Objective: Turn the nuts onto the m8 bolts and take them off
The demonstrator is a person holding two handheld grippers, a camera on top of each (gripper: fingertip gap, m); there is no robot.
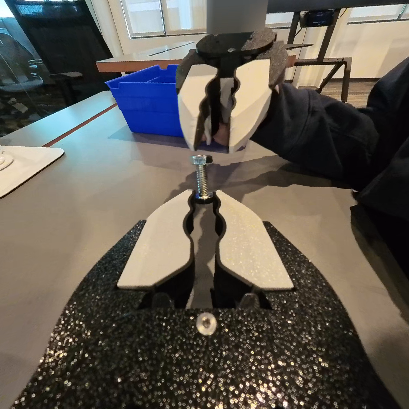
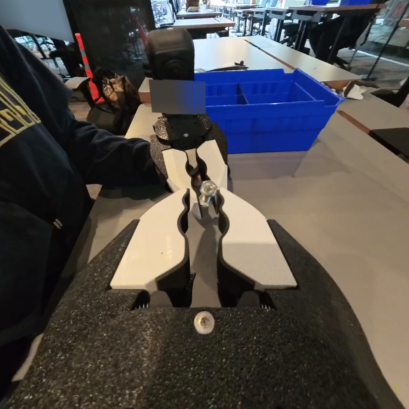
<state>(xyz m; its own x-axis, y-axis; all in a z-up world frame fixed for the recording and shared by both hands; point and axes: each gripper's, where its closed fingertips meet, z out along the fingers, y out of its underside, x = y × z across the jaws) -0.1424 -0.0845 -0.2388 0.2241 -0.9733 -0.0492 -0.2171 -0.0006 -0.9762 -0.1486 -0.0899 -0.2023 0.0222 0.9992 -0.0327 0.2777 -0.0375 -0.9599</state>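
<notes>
A silver M8 bolt (image 1: 201, 179) stands upright above the grey table (image 1: 88, 221). My left gripper (image 1: 203, 194) is shut on its hex head (image 1: 203, 197) at the bottom. A silver nut (image 1: 200, 159) sits at the top end of the thread. My right gripper (image 1: 212, 146) hangs just above the nut, pointing down, jaws open and not touching it. In the right wrist view I look down on the nut (image 2: 208, 188), which shows between the open fingertips of my right gripper (image 2: 203, 194). The left gripper (image 2: 208, 210) grips the bolt head (image 2: 204, 202) below.
A blue divided bin (image 1: 150, 106) stands on the table behind the grippers; it also shows in the right wrist view (image 2: 276, 124). A white pad (image 1: 22, 168) lies at the left edge. A person's dark sleeves (image 1: 321, 132) (image 2: 88, 155) hold the grippers. Left and right tips are no more than a few centimetres apart.
</notes>
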